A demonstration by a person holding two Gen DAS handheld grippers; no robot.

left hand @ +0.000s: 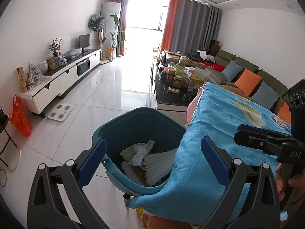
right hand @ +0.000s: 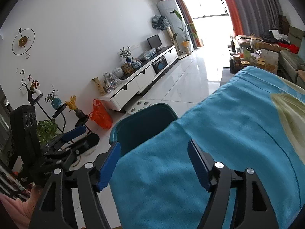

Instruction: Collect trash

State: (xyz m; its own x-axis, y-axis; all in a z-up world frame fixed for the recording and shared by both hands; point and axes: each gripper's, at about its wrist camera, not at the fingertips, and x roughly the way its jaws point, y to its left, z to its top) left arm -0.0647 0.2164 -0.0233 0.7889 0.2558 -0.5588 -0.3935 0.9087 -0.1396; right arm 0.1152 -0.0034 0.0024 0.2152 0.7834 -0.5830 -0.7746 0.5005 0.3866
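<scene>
Left gripper (left hand: 152, 156) gapes wide and empty directly above the teal bin (left hand: 114, 126), where tissue and foam netting (left hand: 160, 162) lie, while right gripper (right hand: 154, 164), also open and empty, hovers over the blue cloth (right hand: 228, 126) beside the bin, farther off.

Bin (left hand: 137, 122): smooth teal plastic, slight sheen. Inside it, white foam netting (left hand: 158, 164), ribbed and matt; crumpled tissue paper (left hand: 142, 151). Blue cloth (left hand: 219, 126): soft, fleecy nap, matt. Floor (left hand: 106, 87): glossy pale tile, mirror-like glare. Orange bag (left hand: 20, 117): thin translucent plastic. Left gripper (left hand: 152, 158): matt black plastic, blue pads, shiny metal pins.
</scene>
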